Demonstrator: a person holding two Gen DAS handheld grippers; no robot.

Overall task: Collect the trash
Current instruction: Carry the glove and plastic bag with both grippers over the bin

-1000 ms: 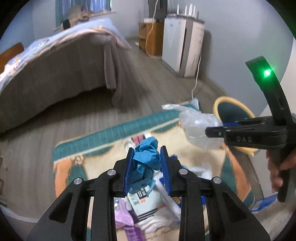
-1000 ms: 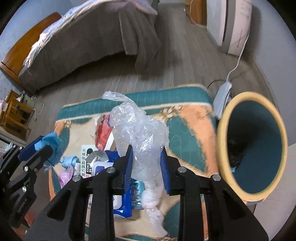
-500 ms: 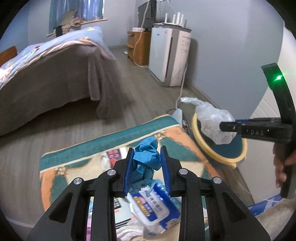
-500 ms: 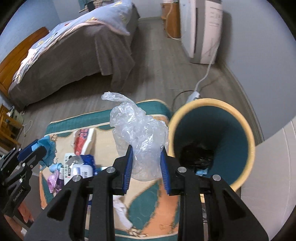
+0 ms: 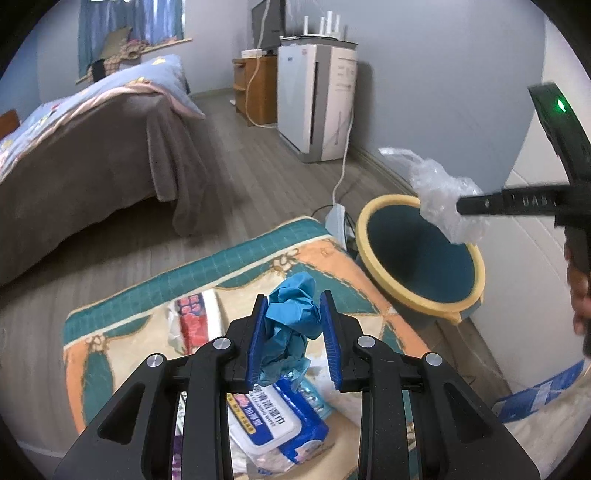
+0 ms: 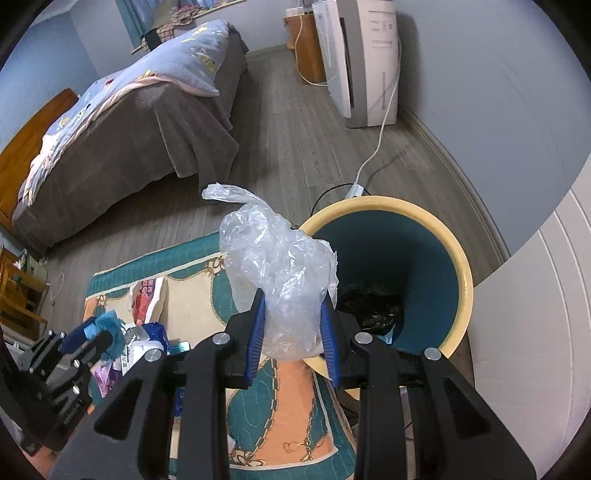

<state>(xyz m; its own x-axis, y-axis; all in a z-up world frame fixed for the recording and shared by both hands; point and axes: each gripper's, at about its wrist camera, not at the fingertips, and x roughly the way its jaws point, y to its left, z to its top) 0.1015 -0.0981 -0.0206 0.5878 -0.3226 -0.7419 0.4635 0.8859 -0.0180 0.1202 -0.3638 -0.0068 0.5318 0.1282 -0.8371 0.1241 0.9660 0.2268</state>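
Over the bin point(image 6: 439, 240) rim, at its 9 o'clock edge, a clear bag point(image 6: 280, 273) is clamped in the right gripper point(image 6: 291, 332). A blue wad point(image 5: 291, 317) is pinched in the left gripper point(image 5: 293, 339) above the rug point(image 5: 236, 258). A wipes pack point(image 5: 280, 421) lies below it.

Grey plank floor point(image 5: 236, 192), bed point(image 5: 92, 147), blue-grey wall point(image 5: 443, 74), curtained window point(image 5: 129, 29)

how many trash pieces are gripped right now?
2. Blue crumpled paper is clamped in the left gripper above the rug; a clear plastic bag is clamped in the right gripper at the bin's rim.
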